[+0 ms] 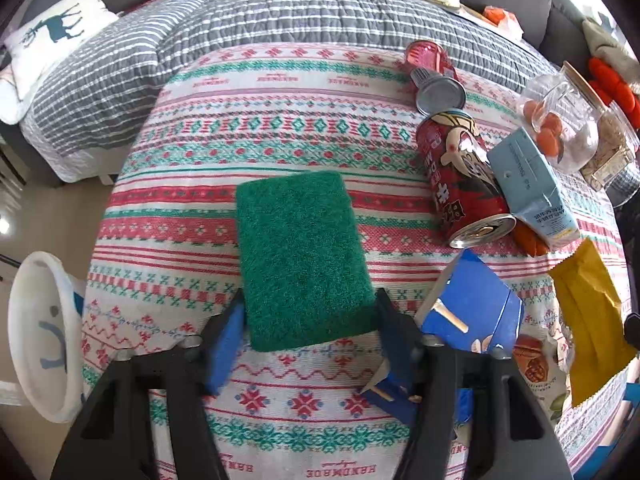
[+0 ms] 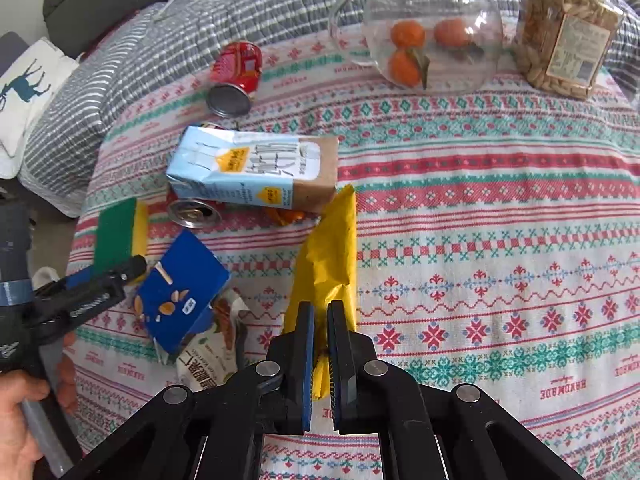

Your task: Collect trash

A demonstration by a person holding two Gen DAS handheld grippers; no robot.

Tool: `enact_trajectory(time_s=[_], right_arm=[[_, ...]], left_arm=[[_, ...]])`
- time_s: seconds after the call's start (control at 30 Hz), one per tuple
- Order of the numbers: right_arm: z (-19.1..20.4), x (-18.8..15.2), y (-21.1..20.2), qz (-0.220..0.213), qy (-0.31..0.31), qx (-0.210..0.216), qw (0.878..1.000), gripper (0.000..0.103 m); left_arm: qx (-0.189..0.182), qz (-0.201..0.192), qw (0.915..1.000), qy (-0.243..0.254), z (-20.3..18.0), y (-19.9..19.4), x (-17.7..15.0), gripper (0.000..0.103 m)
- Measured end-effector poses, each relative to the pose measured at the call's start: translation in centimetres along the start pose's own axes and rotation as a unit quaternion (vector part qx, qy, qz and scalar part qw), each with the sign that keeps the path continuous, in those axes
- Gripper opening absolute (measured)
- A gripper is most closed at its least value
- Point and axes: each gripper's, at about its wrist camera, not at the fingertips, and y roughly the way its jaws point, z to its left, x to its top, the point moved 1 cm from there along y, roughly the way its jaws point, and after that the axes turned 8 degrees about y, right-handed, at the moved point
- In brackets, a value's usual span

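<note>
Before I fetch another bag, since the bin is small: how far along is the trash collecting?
Early. Nothing visibly binned yet. The right gripper pinches the yellow wrapper; the left gripper is around the green sponge. The red can, pale carton and blue carton remain.

The pale blue carton [image 2: 256, 168] hides most of a red can [image 2: 195, 211]. A white bin [image 1: 40, 336] is cut off at the frame's left edge.
</note>
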Motion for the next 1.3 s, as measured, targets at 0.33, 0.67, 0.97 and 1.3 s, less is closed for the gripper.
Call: enact_trajectory(time_s=[0.33, 0.67, 0.97, 1.3], right_arm=[[1.3, -0.8, -3.5, -0.042, -0.011, 0.028, 0.999, 0.004], [0.9, -1.7, -0.3, 0.003, -0.027, -0.021, 0.999, 0.058], [1.6, -1.9, 5.6, 0.054, -0.119, -0.096, 0.987, 0.076], [0.3, -1.7, 6.8, 0.065, -0.127, -0.122, 0.982, 0.024]], left_arm=[[-0.012, -0.038, 0.9991, 0.015, 1.4, -4.9, -1.8, 0.06], [-0.026, -0.041, 0.9988, -0.001, 5.8, -8.3, -4.8, 0.06], [-0.029, -0.036, 0.9987, -0.02, 8.7, -9.0, -6.2, 0.06], [-0.031, -0.035, 0.9988, -0.015, 10.0, -9.3, -6.8, 0.06]])
